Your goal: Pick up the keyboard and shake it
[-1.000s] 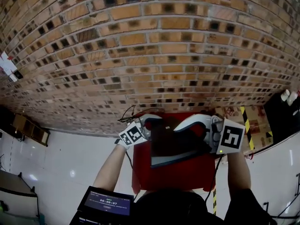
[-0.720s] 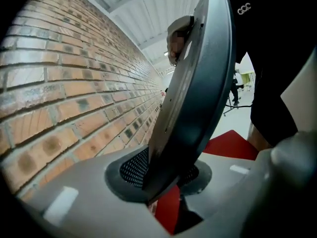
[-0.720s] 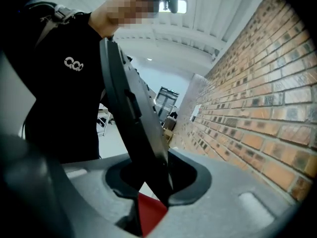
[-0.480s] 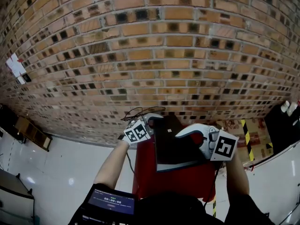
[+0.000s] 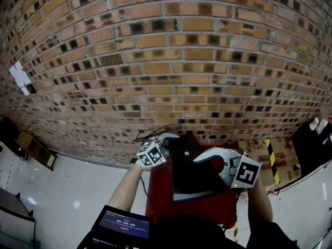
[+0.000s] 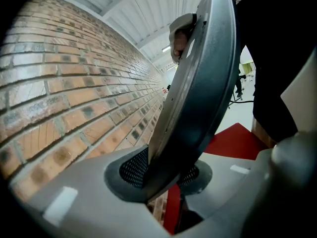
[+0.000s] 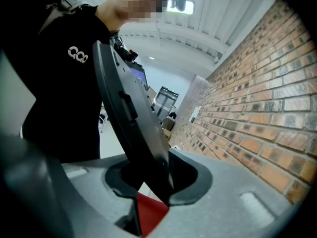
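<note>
The dark keyboard (image 5: 194, 170) hangs in the air above the red table (image 5: 160, 204), tipped up on its long edge. My left gripper (image 5: 167, 141) clamps its far left end. The right gripper (image 5: 203, 157) has the near right end between its pads, and its jaws are opening. In the left gripper view the keyboard's grey underside (image 6: 198, 83) rises out of my left gripper (image 6: 158, 175), pinched by the meshed pads (image 6: 130, 168). The right gripper view shows the keyboard's edge (image 7: 129, 113) wedged in my right gripper (image 7: 148, 182).
A brick wall (image 5: 166, 61) fills the view right behind the table. Loose black cables (image 5: 155, 128) lie at the table's far edge. A small screen (image 5: 123, 224) sits at the bottom left. A yellow-black striped post (image 5: 271, 139) stands to the right, over white floor (image 5: 67, 191).
The keyboard has swung from a slanted, right-side-high pose to stand more lengthwise between the grippers. The right gripper has come down and the left has edged up and away.
</note>
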`<state>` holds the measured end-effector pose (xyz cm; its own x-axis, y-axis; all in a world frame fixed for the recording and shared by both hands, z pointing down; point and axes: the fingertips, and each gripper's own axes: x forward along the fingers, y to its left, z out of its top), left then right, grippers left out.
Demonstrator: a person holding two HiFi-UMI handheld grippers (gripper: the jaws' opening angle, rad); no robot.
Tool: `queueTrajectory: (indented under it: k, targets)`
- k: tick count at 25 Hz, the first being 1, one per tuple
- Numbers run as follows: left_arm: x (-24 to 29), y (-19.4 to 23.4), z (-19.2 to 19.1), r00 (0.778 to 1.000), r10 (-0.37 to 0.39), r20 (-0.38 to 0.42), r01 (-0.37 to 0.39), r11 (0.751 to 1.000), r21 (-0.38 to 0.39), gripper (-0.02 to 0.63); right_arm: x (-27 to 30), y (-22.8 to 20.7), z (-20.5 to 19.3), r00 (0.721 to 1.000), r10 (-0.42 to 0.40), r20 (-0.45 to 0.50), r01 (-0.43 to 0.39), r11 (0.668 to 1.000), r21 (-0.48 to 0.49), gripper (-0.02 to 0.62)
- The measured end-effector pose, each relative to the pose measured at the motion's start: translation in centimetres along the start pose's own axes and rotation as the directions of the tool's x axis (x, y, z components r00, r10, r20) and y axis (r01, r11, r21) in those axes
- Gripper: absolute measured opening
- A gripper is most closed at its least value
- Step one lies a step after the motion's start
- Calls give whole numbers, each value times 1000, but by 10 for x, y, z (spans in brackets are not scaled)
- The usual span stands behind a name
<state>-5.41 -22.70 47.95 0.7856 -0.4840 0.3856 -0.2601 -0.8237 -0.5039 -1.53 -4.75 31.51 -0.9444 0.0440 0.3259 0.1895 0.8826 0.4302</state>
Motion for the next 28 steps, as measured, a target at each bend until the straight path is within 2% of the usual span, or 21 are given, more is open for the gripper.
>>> queueTrajectory:
  k: [5,9,14,19,24,28]
  targets:
    - [10,-13,-22,998,-37,-46,35,999,-31,133,14,8,-14,999,14,-41,-15,1000,-7,94]
    - [6,-26,-17,999,-31,-43,30,999,-14,133,16,24,-6,1000,7,-24,-7,1000,-22,94]
    - [11,-34,-25,995,-69,-70,69,998,-3,133,22,31,-16,999,-9,-33,9,1000,6,98]
    - [4,-46,-14,998,-46,-37,45,999,-11,133,21,43,-6,1000,-4,-25,4,1000,-3,98]
    - [15,-64,-34,994,-85,-61,82,995,-55,137,27,50,-23,999,7,-44,-6,1000,31,98]
    - [15,-65,-27,995,-85,-43,83,995,-55,137,24,52,-18,999,8,-47,-7,1000,27,97]
